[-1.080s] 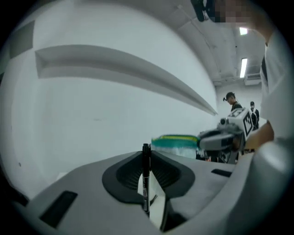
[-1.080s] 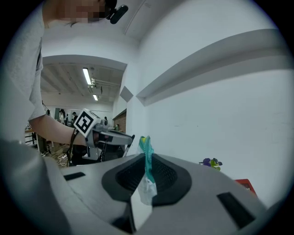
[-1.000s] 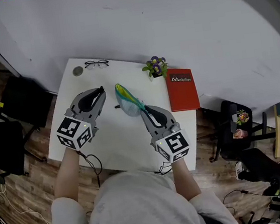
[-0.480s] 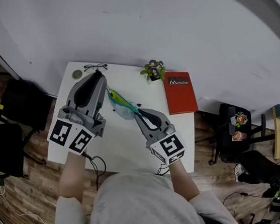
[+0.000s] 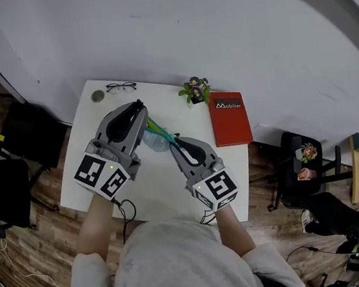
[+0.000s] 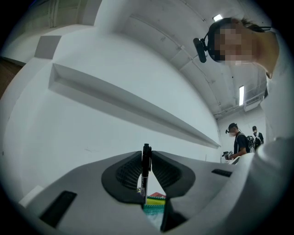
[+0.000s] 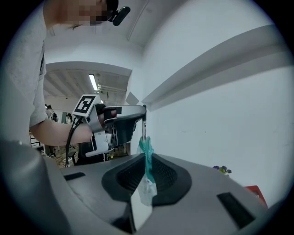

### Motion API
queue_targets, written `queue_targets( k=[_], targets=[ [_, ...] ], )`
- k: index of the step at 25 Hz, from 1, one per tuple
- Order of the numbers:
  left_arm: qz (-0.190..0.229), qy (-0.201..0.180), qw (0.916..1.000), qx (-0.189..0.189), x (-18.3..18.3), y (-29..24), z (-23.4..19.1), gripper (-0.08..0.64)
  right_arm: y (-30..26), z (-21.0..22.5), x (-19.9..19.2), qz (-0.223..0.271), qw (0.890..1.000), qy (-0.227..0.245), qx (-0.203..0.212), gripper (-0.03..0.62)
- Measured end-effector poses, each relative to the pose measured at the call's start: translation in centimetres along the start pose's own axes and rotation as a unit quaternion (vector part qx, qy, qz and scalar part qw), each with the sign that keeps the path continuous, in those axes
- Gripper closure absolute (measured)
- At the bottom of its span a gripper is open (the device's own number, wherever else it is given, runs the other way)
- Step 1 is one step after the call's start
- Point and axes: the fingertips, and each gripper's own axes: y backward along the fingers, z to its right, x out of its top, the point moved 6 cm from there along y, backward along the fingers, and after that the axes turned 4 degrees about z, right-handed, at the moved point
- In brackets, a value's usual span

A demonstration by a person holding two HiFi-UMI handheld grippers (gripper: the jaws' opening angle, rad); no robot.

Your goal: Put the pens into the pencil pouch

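White table [image 5: 164,180] fills mid frame in head view, wood floor round it, pale wall across the top. Person's torso in a grey shirt at bottom centre, both forearms reaching up-frame over the table.

L gripper [image 5: 138,105] sits left of centre, marker cube at its lower-left end, tips pointing up-right. Left gripper view: jaws pinched on a black pen [image 6: 146,170], pen upright between the pads, cap end poking above them.

R gripper [image 5: 178,141] is just right of centre, marker cube toward bottom, tips pointing up-left at the L gripper. Right gripper view: jaws clamped on one edge of the pencil pouch [image 7: 148,160], clear plastic w/ teal trim, standing up out of the pads.

Red book [image 5: 230,117] lies flat at the table's right edge, right of both grippers, apart from them.

Pouch in head view [image 5: 156,136] spans the gap between the two gripper tips, teal/yellow, held off the tabletop. A bit of it shows low in left gripper view, under the pen [image 6: 154,204].

Small potted plant [image 5: 194,89] w/ purple flowers near the table's top edge, just left of the book. Glasses [image 5: 121,86] at the table's top-left, small round disc [image 5: 98,95] just left of them.

Pen in right gripper view [image 7: 144,124]: lower end meets the pouch's teal top edge; can't tell if it's inside
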Motion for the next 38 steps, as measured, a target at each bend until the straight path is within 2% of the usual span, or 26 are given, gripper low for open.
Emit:
queue_targets(
  k=[5,9,13,17,21,24,26,29,31,33,35,37,38],
  targets=[
    [-0.012,0.002,0.9999,-0.012,-0.2,-0.1,0.2,0.482,0.1,0.1,0.1,0.006,1.000,-0.003,0.000,0.534],
    [-0.019,-0.003,0.9998,-0.002,-0.6,-0.2,0.0,0.480,0.5,0.5,-0.2,0.003,1.000,0.000,-0.009,0.534],
    [-0.061,-0.030,0.9976,0.004,-2.1,-0.5,-0.4,0.486,2.2,1.9,-0.7,-0.005,0.999,-0.001,-0.039,0.534],
    [-0.138,-0.076,0.9874,-0.008,-5.5,-1.3,-0.5,0.531,4.4,4.1,-1.3,-0.012,0.997,-0.004,-0.081,0.534],
    [-0.225,-0.097,0.9684,-0.043,-9.8,-2.7,-0.1,0.534,6.8,6.2,-1.9,-0.019,0.993,-0.010,-0.118,0.534],
    [-0.294,-0.113,0.9452,-0.086,-13.4,-3.9,0.4,0.532,8.3,7.3,-2.4,-0.024,0.990,-0.015,-0.136,0.534],
    [-0.340,-0.129,0.9239,-0.119,-15.9,-4.8,1.0,0.532,8.9,7.8,-2.8,-0.028,0.989,-0.017,-0.143,0.534],
    [-0.403,-0.161,0.8845,-0.171,-19.7,-6.0,1.9,0.531,9.5,8.3,-3.4,-0.035,0.988,-0.019,-0.147,0.534],
    [-0.449,-0.178,0.8529,-0.199,-22.3,-6.6,2.1,0.526,9.8,8.5,-3.8,-0.039,0.988,-0.021,-0.148,0.534],
    [-0.493,-0.191,0.8203,-0.218,-24.7,-7.1,2.2,0.440,9.9,8.8,-4.2,-0.042,0.988,-0.025,-0.148,0.534],
    [-0.526,-0.207,0.7916,-0.231,-26.7,-7.4,2.1,0.439,10.1,9.1,-4.6,-0.044,0.987,-0.029,-0.150,0.534],
    [-0.549,-0.220,0.7703,-0.237,-28.3,-7.7,1.8,0.439,10.1,9.4,-4.9,-0.047,0.987,-0.032,-0.152,0.534],
    [-0.558,-0.222,0.7631,-0.240,-29.0,-7.9,1.8,0.439,10.2,9.5,-5.1,-0.049,0.987,-0.033,-0.152,0.534]
  ],
)
